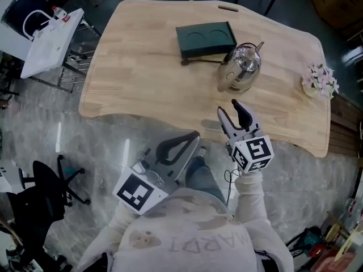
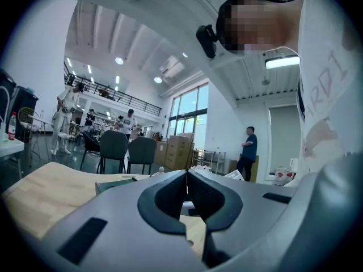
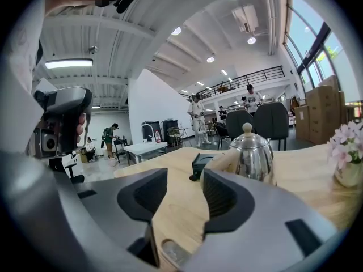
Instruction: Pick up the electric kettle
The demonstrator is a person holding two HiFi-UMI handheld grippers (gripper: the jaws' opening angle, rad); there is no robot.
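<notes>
A shiny steel electric kettle (image 1: 241, 67) with a pale handle stands on the wooden table (image 1: 142, 84), just right of its dark green base (image 1: 205, 40). My right gripper (image 1: 228, 107) hovers over the table's near edge, a short way in front of the kettle, open with nothing between its fingers. In the right gripper view the kettle (image 3: 252, 154) stands ahead, slightly right of the open right gripper (image 3: 185, 188). My left gripper (image 1: 195, 135) hangs lower left, off the table's edge. In the left gripper view the left gripper (image 2: 186, 174) is shut on nothing.
A small vase of pale flowers (image 1: 319, 79) sits near the table's right edge. A white side table (image 1: 51, 35) stands at the far left and a black office chair (image 1: 42, 191) on the floor at lower left. Several people and chairs are in the hall beyond.
</notes>
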